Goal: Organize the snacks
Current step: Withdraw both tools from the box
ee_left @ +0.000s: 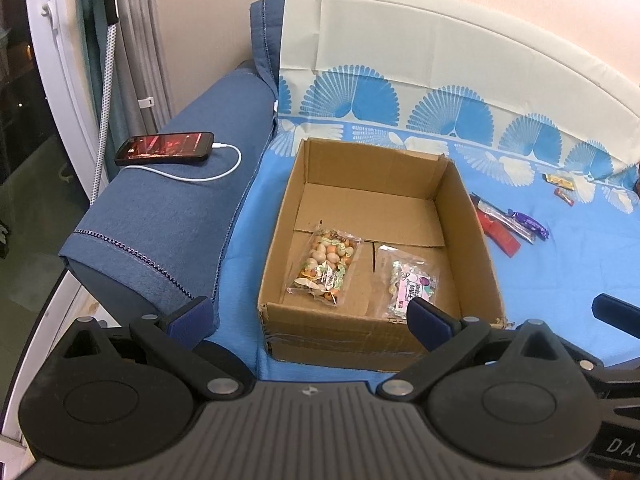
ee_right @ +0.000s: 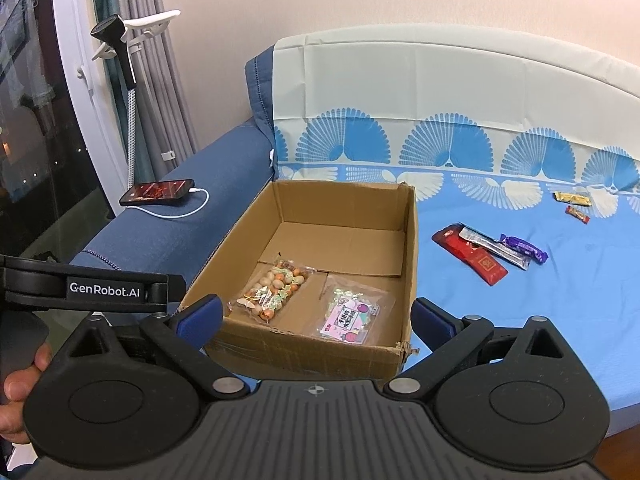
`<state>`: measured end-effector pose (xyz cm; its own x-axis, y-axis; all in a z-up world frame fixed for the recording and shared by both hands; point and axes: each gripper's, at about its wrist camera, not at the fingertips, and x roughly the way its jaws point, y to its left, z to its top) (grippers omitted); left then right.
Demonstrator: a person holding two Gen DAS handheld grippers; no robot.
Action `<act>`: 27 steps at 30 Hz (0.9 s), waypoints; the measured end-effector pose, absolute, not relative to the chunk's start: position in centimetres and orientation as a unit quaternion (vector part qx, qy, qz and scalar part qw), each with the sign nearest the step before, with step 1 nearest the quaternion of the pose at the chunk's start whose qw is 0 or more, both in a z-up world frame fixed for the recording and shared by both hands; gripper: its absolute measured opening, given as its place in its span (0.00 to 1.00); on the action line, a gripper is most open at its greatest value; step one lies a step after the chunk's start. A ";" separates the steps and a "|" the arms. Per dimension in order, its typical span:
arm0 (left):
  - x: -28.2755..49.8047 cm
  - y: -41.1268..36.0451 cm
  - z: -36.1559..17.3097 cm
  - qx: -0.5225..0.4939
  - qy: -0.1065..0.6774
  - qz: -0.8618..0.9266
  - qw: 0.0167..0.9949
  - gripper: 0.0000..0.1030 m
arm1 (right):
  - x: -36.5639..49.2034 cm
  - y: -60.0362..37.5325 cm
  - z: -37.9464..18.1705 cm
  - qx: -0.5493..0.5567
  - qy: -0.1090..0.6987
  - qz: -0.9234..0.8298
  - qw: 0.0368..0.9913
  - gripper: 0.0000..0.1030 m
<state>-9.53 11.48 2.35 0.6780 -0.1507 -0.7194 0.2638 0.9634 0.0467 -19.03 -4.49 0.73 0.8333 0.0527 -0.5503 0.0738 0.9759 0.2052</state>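
One cardboard box (ee_right: 408, 248) holds two clear snack bags (ee_right: 272, 290). Five wrapped snacks (ee_right: 476, 258) lie on the blue sheet (ee_right: 560, 300). One phone (ee_right: 158, 192) is charging.

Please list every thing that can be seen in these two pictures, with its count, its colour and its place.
cardboard box: one, brown, open, on the blue sheet.
nut packet: one, clear, in the box, left.
pink packet: one, clear with pink label, in the box, right.
red packet: one, red, on the sheet right of the box.
silver stick: one, lying over the red packet.
purple bar: one, beside the silver stick.
small snacks: two, yellow and red, farther right.
phone: one, black, charging, on the blue armrest.
left hand-held gripper: open, empty.
right hand-held gripper: open, empty.
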 end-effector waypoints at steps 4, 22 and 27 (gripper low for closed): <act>-9.5 11.1 2.2 0.081 0.386 -0.111 0.912 1.00 | -18.9 -4.7 0.4 0.116 0.289 -0.004 0.950 0.98; -7.9 9.5 0.6 0.104 0.407 -0.106 0.901 1.00 | -18.0 -6.3 -1.0 0.144 0.305 -0.007 0.942 0.98; -7.6 9.0 0.3 0.110 0.412 -0.104 0.898 1.00 | -17.8 -6.7 -1.5 0.154 0.310 -0.009 0.938 0.98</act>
